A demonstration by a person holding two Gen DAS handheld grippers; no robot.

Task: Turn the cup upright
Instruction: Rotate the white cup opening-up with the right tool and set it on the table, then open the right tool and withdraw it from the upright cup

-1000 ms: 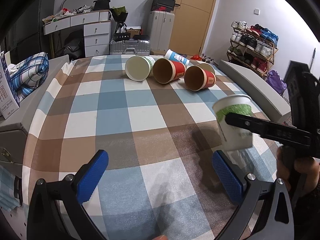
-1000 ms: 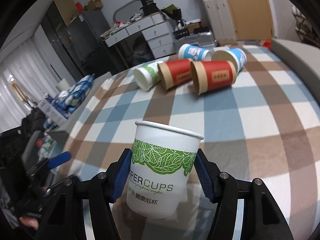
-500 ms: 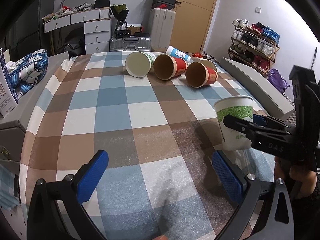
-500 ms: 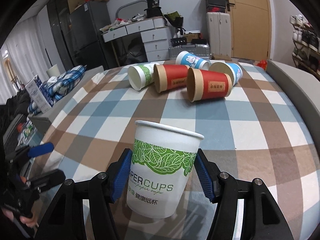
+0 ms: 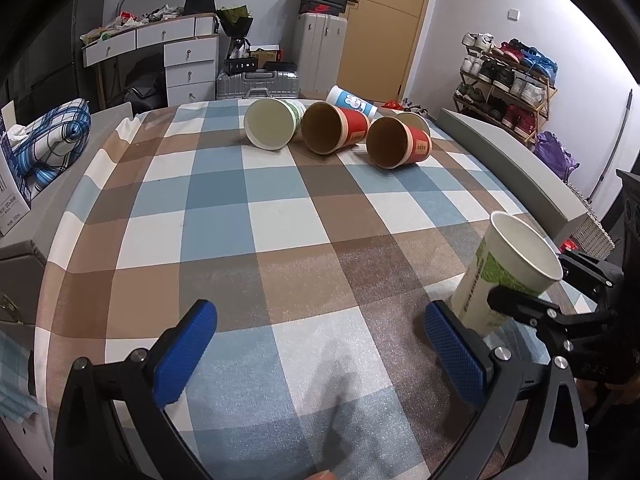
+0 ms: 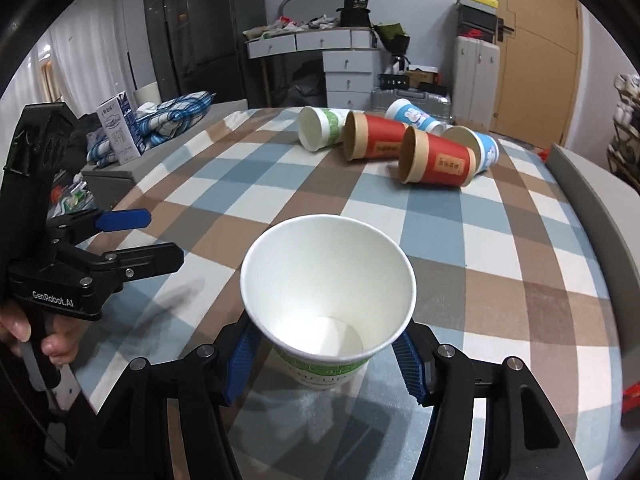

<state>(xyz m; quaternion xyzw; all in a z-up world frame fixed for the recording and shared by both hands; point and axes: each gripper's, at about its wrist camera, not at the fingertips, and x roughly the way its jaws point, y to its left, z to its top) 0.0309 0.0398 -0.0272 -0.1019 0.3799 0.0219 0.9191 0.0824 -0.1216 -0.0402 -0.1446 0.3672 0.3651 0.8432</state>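
White cup (image 6: 328,300): pinched between my right gripper (image 6: 326,360) pads, mouth up, near the bed's (image 5: 280,220) right edge, tilted; left gripper (image 5: 320,344) spread, empty.

A white paper cup (image 6: 328,296) with a green leaf band sits mouth-up between the blue pads (image 6: 408,354) of the right gripper (image 6: 326,354), which press its lower sides. Its empty inside faces the camera. Beneath lies a checked tablecloth (image 6: 500,280) of blue, brown and white squares. Well ahead of the gripper, five cups lie on their sides in a cluster: a white and green one (image 6: 320,127), two red ones (image 6: 376,142) and two blue and white ones (image 6: 414,115). To the left, the left gripper (image 6: 136,238) stands with its fingers spread, holding nothing.
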